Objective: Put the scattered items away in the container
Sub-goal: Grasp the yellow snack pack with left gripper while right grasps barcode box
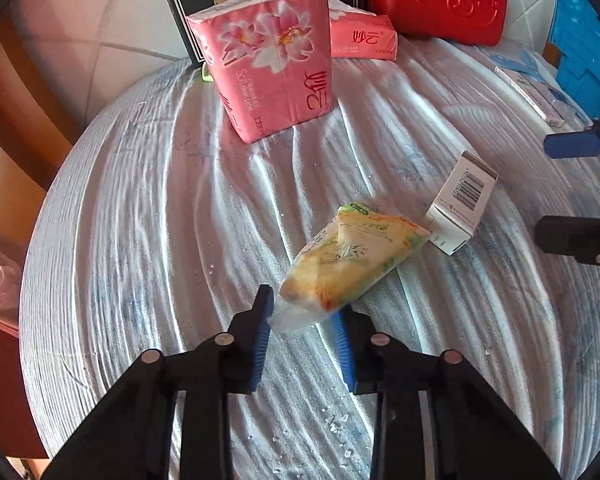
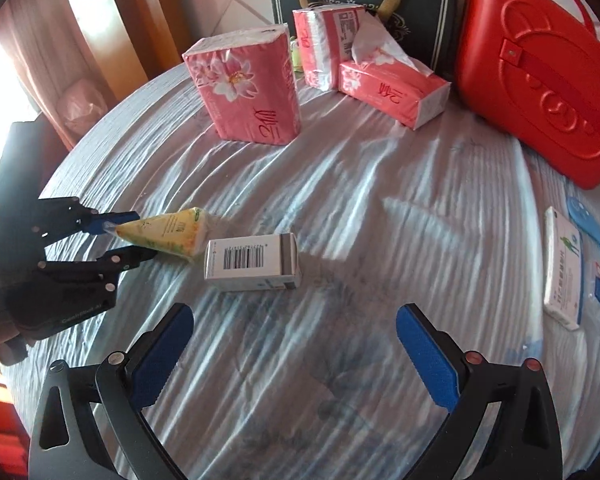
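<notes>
Yellow-green soft plastic packet (image 1: 354, 258): lies on cloth-covered surface (image 1: 160, 240), its clear end pinched by left tool (image 1: 304, 316).
White barcoded carton (image 2: 254, 262): just beside it, loose.
Right tool (image 2: 294, 320): spread, empty.
Progress: seemingly nothing packed yet; which container unclear.

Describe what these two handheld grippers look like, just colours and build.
Both the left gripper and right gripper are black angular plastic linkages joined by round silver or reddish pivot pins. Their fingers carry ribbed blue pads. No cables show.
</notes>
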Tool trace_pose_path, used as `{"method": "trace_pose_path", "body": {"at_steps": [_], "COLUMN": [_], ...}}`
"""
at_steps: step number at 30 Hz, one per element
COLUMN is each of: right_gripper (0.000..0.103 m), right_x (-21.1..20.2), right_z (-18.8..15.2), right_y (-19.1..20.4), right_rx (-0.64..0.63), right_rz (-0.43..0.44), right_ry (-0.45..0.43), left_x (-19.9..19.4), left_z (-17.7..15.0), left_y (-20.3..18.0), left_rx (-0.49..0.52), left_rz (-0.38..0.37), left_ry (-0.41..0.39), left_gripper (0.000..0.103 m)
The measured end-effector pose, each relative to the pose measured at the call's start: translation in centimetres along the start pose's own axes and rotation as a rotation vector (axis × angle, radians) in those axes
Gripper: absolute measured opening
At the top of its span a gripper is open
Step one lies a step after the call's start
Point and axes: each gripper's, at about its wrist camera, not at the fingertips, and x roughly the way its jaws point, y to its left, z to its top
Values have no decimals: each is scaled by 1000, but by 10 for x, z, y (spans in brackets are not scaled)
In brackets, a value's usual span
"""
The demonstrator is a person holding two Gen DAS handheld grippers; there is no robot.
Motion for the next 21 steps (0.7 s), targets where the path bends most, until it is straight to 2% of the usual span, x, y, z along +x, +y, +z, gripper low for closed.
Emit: {"method": "trace_pose_path", "body": {"at_steps": [1,6,15,16,17,19,21], "right_gripper": [103,103,102,95,76,64,63], "right_x": [5,26,54,56,57,58,58], "right_z": [2,10,17,17,17,18,18], "right_y": [3,13,29,29,29,30,31], "right_rx": [-1,8,4,1,0,-6,-3], "right_rz": [3,14,-34,-45,-60,-82,-75], "right_ry": [3,30,63,66,70,75,81], "left_x": [-5,-24,-48,-50,-52,-55,-57], "left_z": [-2,-10,-22,-23,-24,-25,-26], "left_y": [3,20,34,33,33,34,35], "left_rx": [-12,-91,-137,-134,-134,-141,-149], "left_rz": [-5,-47,-33,-29,-26,-25,-23], "left_ry": [-12,-57,-102,-105,-107,-112,-115], "left_gripper": [19,17,15,15,15,15,15]}}
